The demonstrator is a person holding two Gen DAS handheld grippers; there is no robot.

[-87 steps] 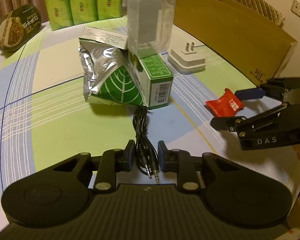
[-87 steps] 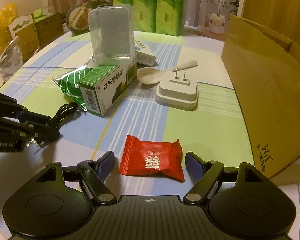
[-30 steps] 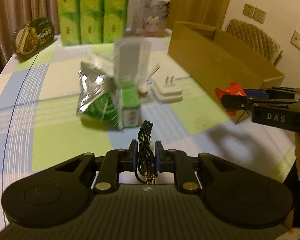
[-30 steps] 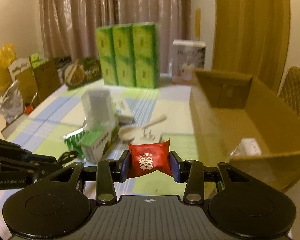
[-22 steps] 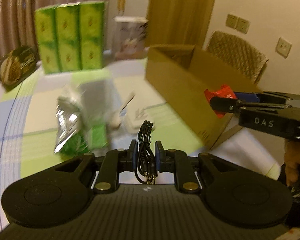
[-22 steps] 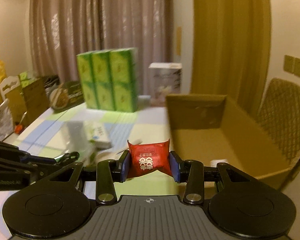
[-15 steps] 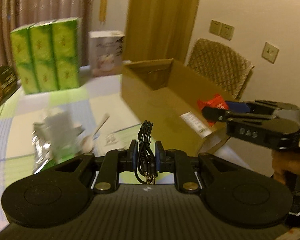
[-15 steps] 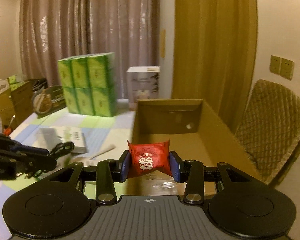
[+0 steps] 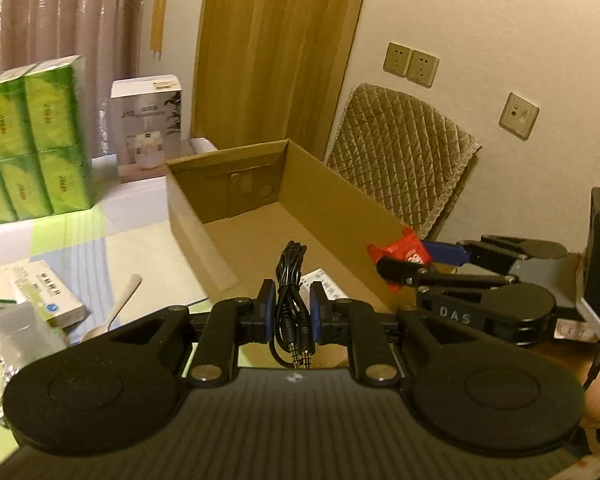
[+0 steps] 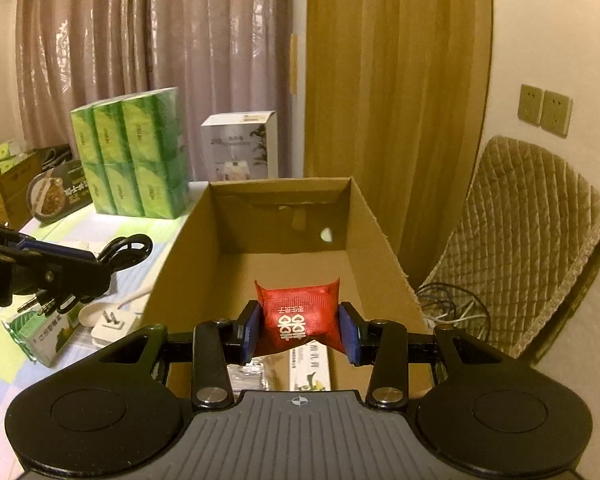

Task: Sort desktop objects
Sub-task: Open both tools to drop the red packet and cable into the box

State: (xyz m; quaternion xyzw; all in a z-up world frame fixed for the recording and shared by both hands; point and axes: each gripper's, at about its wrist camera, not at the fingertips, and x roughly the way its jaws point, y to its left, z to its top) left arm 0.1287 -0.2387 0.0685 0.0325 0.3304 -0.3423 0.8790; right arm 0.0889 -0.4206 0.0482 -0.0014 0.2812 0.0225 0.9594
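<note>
Cable point(image 9: 291, 280) sits pinched in my left gripper point(image 9: 292, 312) at the near end of the cardboard box point(image 9: 324, 204), while my right gripper point(image 10: 299, 330) squeezes the red packet point(image 10: 299, 314) above the box's open inside.

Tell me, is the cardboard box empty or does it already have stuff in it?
Not empty. The cardboard box is open-topped, and a white-and-green packet and a silvery pack lie on its floor at the near end.

Curtains point(image 10: 120, 40), wooden door point(image 10: 396, 80), quilted chair point(image 9: 400, 148), wall sockets point(image 9: 410, 65).
</note>
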